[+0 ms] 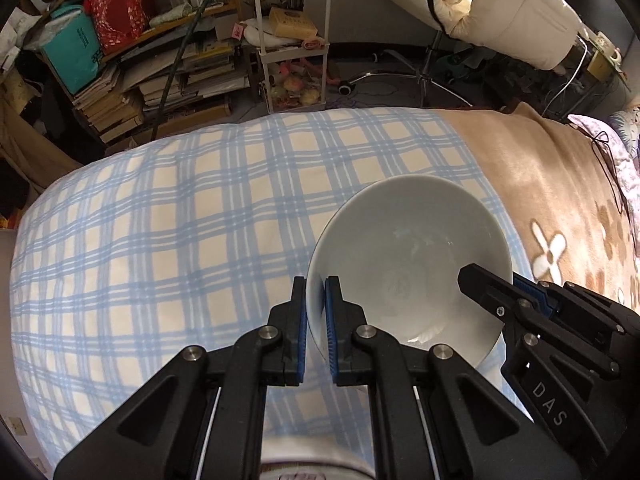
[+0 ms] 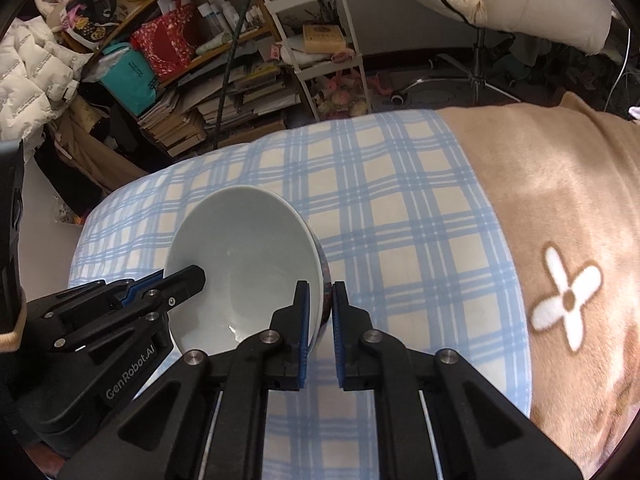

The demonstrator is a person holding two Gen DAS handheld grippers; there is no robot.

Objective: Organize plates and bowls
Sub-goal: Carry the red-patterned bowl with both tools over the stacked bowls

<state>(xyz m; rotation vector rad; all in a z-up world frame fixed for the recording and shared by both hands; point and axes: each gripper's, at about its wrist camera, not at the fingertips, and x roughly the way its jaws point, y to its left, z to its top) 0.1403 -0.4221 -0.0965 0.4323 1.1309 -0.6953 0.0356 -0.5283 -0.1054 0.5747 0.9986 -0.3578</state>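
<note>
Both grippers clamp one pale grey-white bowl [image 1: 408, 264] by opposite sides of its rim; the left gripper [image 1: 316, 300] pinches the rim between its blue pads, one finger inside and one outside; the right gripper [image 2: 320, 304] grips the facing side the same way, jaws narrow on the wall; the bowl is empty and tilted, over the blue-and-cream checked blanket [image 1: 160, 220], near the edge where that meets a tan flowered blanket [image 2: 560, 208]; cluttered shelves [image 1: 132, 48] stand beyond.
</note>
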